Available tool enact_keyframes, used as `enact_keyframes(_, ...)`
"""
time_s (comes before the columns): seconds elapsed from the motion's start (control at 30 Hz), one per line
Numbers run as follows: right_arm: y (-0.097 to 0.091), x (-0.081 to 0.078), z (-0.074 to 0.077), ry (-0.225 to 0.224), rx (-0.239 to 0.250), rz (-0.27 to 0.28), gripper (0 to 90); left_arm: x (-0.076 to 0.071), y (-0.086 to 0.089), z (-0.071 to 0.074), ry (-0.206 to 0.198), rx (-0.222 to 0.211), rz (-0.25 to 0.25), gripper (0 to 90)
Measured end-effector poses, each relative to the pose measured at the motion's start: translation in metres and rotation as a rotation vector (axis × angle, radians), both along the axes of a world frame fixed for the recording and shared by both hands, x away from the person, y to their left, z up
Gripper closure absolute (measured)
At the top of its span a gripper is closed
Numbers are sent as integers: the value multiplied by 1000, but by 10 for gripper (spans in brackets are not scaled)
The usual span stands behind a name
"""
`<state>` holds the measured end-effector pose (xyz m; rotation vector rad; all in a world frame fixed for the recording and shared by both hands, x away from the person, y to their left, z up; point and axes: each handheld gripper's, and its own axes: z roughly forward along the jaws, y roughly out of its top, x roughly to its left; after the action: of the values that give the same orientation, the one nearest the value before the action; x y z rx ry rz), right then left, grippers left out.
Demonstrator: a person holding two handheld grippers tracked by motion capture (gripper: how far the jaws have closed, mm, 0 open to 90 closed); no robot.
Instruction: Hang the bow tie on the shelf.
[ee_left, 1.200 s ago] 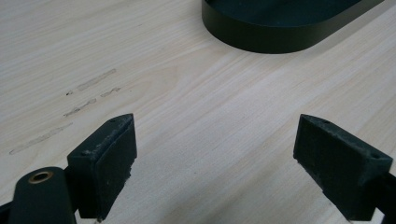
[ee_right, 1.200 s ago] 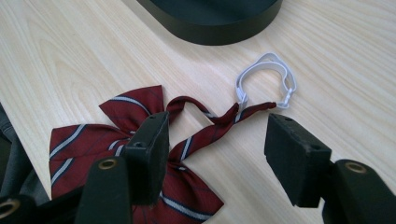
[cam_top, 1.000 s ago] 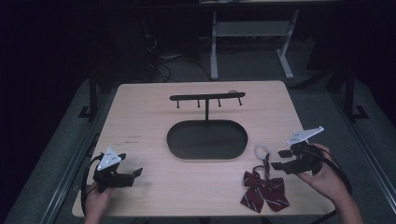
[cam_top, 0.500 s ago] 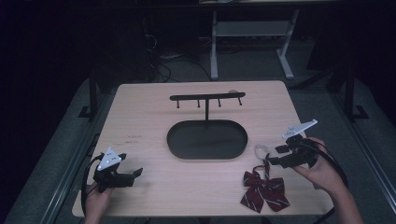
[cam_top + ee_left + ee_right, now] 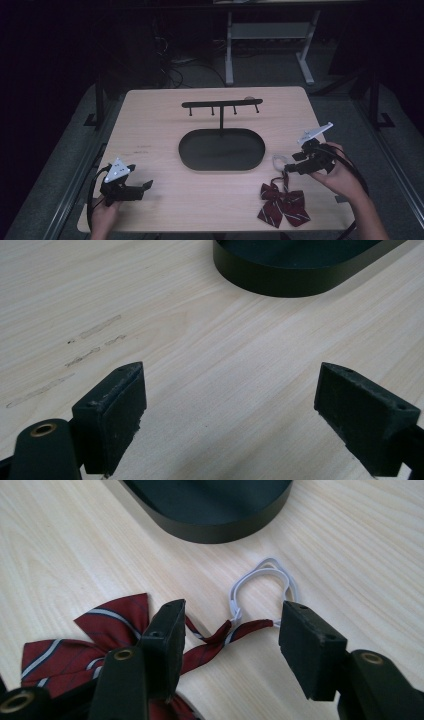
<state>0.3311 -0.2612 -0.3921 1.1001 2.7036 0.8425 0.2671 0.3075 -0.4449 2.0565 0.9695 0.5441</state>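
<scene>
So the big wooden table has a black stand in the middle: oval base tray, upright post, and a crossbar with little pegs up top. From the right gripper it sits just ahead and off to its left, and I'd guess those pegs are there to hang something from.

That something is probably the dark red striped bow tie, lying flat on the table directly under and slightly behind the right gripper. Its long axis runs from the bow end, nearest the person, along the strap toward the stand, ending in a white elastic loop. The loop lies just past the jaw tips, pointing at the tray.

The right gripper's jaws have just been closing a bit but aren't clamped on anything; the strap lies between them, pads not pressing yet. Looks lined up to pinch the strap near the loop, which makes sense for hooking it on a peg.

The left gripper sits wide open and holds nothing, parked well apart on the far side of the tray.
</scene>
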Motion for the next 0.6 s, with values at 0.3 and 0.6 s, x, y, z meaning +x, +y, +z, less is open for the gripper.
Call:
enact_keyframes(0.3,1,18,-12,45,-34,-34,485,0,0,0,2,0,-1,131)
enact_keyframes(0.6,3,35,-24,83,-55,-67,517,1,1,0,1,-3,-1,131)
